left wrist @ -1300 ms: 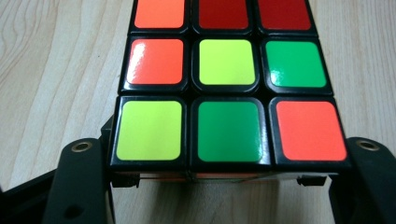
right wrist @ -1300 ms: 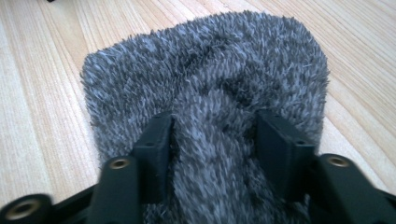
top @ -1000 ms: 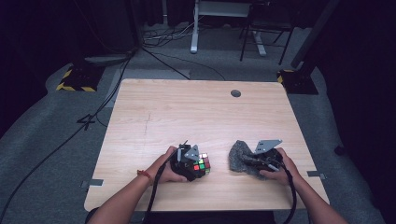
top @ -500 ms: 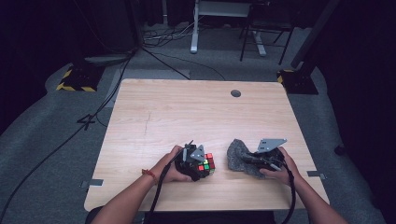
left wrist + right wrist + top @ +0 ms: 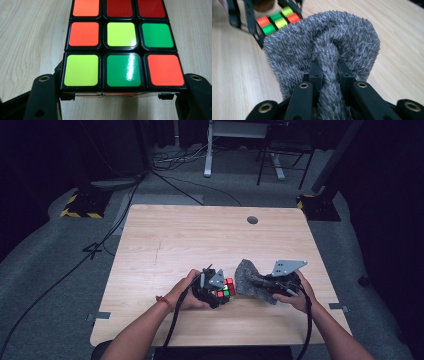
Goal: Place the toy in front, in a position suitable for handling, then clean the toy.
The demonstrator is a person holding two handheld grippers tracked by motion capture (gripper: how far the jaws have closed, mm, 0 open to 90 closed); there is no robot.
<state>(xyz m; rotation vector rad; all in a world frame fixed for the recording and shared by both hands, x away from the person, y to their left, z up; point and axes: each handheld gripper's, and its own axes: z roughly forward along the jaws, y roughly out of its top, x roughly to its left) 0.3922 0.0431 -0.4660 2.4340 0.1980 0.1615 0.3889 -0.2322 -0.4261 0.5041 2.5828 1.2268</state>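
The scrambled colour-tiled puzzle cube with black edges [image 5: 226,291] sits near the front edge of the pale wooden table [image 5: 200,235] in the high view, clamped in the left tongs [image 5: 216,290]. At about three o'clock from it, just beside it, hangs the fuzzy grey knitted cloth [image 5: 248,279], pinched in the right tongs [image 5: 264,286]. The cloth's long axis runs from the right hand towards the cube, so the right hand is the nearer one to bring cloth onto cube.

In the left gripper view the cube [image 5: 120,45] fills the space at twelve o'clock from the left tongs [image 5: 120,96], both black jaws pressed flat against its lower side faces, with the wood grain of the table [image 5: 30,37] beyond.

In the right gripper view the right tongs [image 5: 329,72] are closed on a gathered fold of the cloth [image 5: 324,42], which bunches upward and spreads wide. The cube [image 5: 278,18] peeks out at about eleven o'clock, just behind the cloth's far edge; whether they touch cannot be told.
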